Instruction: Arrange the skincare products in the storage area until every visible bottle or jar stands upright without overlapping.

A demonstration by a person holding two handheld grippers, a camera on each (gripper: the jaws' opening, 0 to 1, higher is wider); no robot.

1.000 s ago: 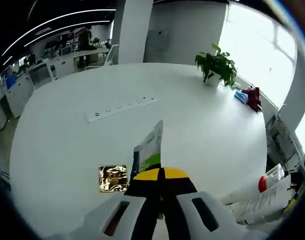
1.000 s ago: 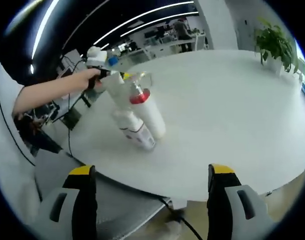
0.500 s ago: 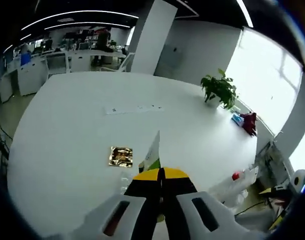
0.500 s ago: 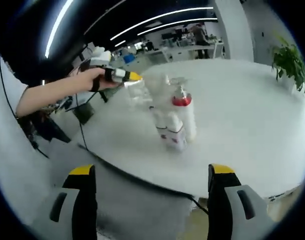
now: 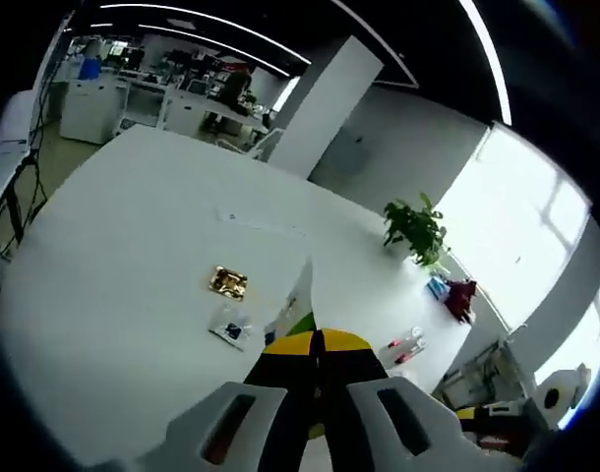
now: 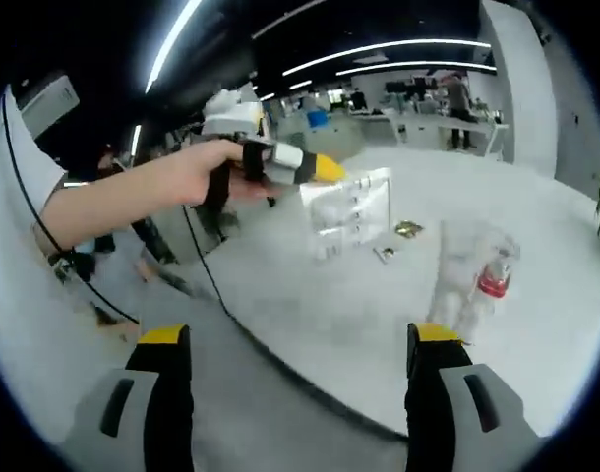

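Left gripper view has the yellow-tipped left gripper (image 5: 318, 346) pressed closed on a flat white tube with a green band (image 5: 298, 313), the tube's thin edge rising straight up from between the jaws. Over the last second the white round table (image 5: 113, 285) has dropped well away beneath it: the tube is now carried high above the surface rather than hanging low over it. Past the tube lie a small clear sachet (image 5: 229, 325) and a gold foil packet (image 5: 227, 282), flat on the table and apart from each other. Farther right, red-capped white bottles (image 5: 404, 346) lie on their sides, and beyond them stands a green potted plant (image 5: 414, 228).

Right gripper view shows the right gripper (image 6: 295, 379) with its jaws spread wide and nothing between them. Beyond it a hand (image 6: 187, 179) holds the left gripper (image 6: 325, 169) with the tube's pale face turned toward the camera; farther off the bottles appear blurred.

Judging by this, the lift has taken the tube off the table, so it has yet to be stood upright, and the lying bottles remain to be righted.
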